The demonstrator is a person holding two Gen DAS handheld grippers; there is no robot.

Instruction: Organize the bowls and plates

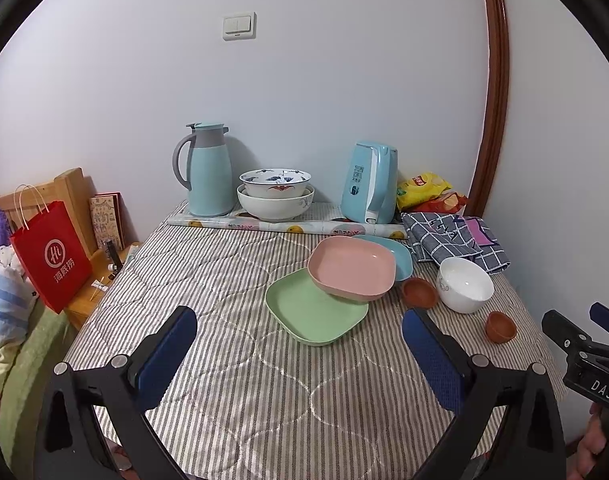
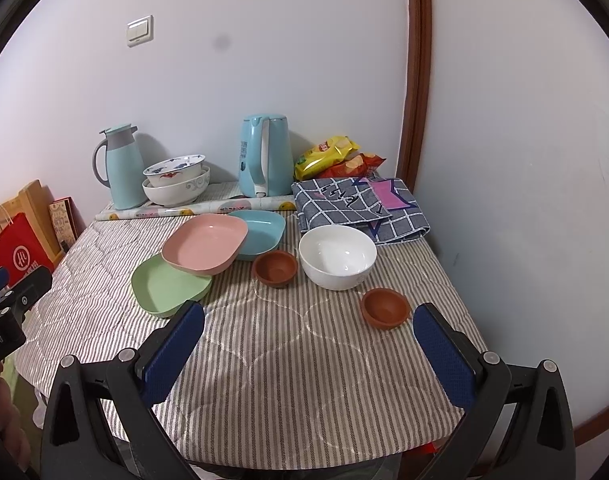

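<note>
Plates, pink (image 1: 352, 268) tilted over green (image 1: 314, 312) and blue (image 1: 400, 254), sat mid-table beside a white bowl (image 2: 337, 256), probably light, stiff plastic, best pinched by a rim. Left gripper (image 1: 300, 354) and right gripper (image 2: 309, 342) hovered with fingers spread, empty.

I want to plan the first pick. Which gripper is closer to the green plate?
Left. The left gripper faces the green plate just ahead; the right gripper sits off to the plate's right, nearer the brown cups.

The red bag (image 1: 52, 254) at the left edge carries white Chinese characters "海底捞" under a round logo. The right gripper (image 1: 596, 354), at the right edge, shows "DAS". The left gripper (image 2: 4, 320), at the left edge, shows "obot.AI".
</note>
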